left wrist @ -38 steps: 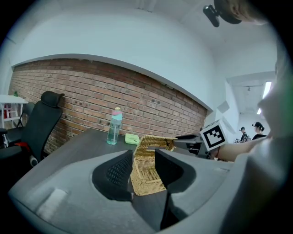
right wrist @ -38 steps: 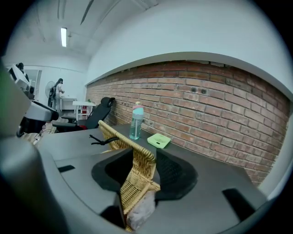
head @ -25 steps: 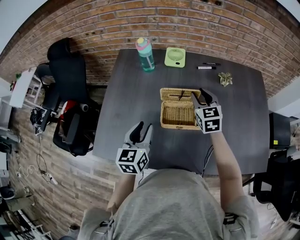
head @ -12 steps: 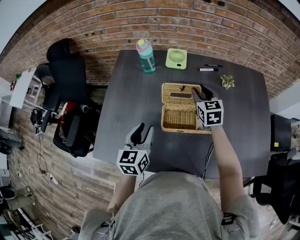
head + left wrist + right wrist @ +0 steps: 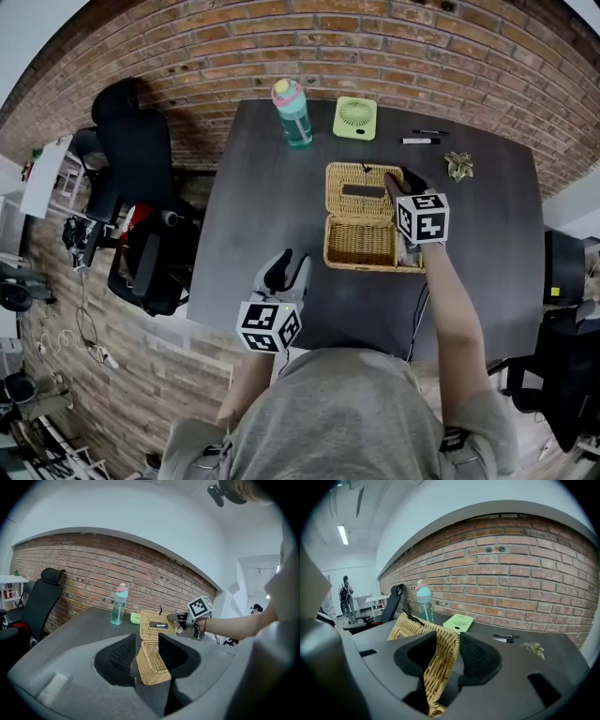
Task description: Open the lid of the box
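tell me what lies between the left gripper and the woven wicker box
Only bare dark table lies between the left gripper and the woven wicker box, per the head view.

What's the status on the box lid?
Left gripper empty, jaws open. Right gripper on wicker lid, jaws opening. Lid up, wicker box open. Nothing obstructing.

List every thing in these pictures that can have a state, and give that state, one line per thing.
lid: open, swung up and back on its hinge side
wicker box: open, standing on the table
right tongs: on the lid's edge, jaws opening
left tongs: open, nothing in them, away from the box
water bottle: upright, cap on
green fan: lying on the table
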Demonstrator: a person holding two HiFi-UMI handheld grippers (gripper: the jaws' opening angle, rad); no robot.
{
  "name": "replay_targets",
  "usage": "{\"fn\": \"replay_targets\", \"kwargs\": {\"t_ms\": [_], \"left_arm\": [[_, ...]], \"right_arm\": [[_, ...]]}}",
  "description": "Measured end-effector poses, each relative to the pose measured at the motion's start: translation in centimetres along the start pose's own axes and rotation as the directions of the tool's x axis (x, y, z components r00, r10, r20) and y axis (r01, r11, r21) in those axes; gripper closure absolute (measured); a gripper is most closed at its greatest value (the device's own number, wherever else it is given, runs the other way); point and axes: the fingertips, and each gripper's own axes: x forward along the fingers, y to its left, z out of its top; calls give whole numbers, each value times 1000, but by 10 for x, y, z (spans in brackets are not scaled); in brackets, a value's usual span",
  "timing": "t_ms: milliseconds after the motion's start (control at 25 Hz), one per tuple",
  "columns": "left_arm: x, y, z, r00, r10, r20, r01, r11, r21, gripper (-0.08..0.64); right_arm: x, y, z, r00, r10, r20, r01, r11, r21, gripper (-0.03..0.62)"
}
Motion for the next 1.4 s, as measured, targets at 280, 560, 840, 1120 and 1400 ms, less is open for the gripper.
{"fn": "replay_targets", "kwargs": {"t_ms": [280, 560, 840, 1120, 1400], "left_arm": [[7, 1, -2, 1000, 3, -15, -3, 1000, -5, 407], [13, 2, -5, 1000, 4, -28, -4, 1000, -10, 407], [18, 1, -5, 999, -3, -32, 3, 1000, -8, 407], [13, 4, -10, 999, 5, -35, -6, 1000, -10, 407], [10, 4, -12, 999, 8, -36, -9, 1000, -7, 407]], "right_arm": [[20, -10, -12, 999, 9, -35, -7, 999, 50, 436], [37, -14, -25, 998, 14, -67, -8, 996, 87, 434], [49, -18, -38, 995, 16, -103, -5, 994, 113, 434], [58, -19, -53, 989, 2, -146, 15, 994, 111, 437], [61, -20, -57, 985, -5, -170, 22, 995, 95, 439]]}}
